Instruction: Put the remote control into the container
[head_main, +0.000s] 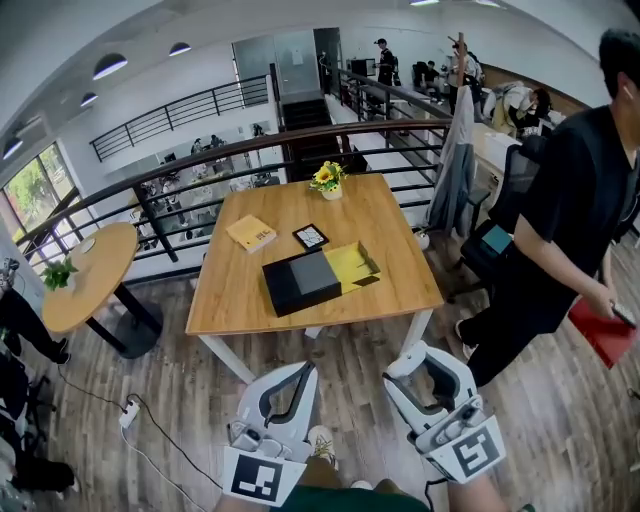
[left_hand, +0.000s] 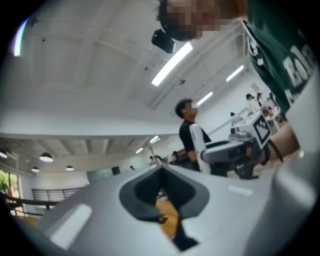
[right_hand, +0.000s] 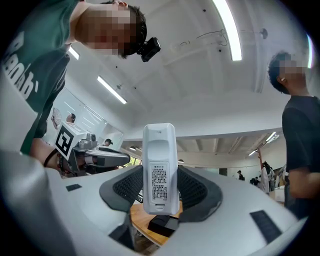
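My right gripper (right_hand: 159, 172) is shut on a white remote control (right_hand: 159, 170), which stands upright between the dark pads with its label side facing the camera. In the head view this gripper (head_main: 415, 362) hangs over the floor, short of the table's near edge. The container (head_main: 300, 282), a black box with a yellow flap folded open at its right, lies on the wooden table (head_main: 240, 300). It also shows below the remote as a black box (right_hand: 162, 225). My left gripper (head_main: 305, 370) is beside the right one, its jaws (left_hand: 161, 172) shut and holding nothing.
On the table lie a yellow book (head_main: 251, 233), a small black square item (head_main: 311, 237) and a flower pot (head_main: 328, 180). A person in black (head_main: 570, 230) holding something red walks at the right. A round table (head_main: 85, 275) stands left, and a railing (head_main: 200, 170) runs behind.
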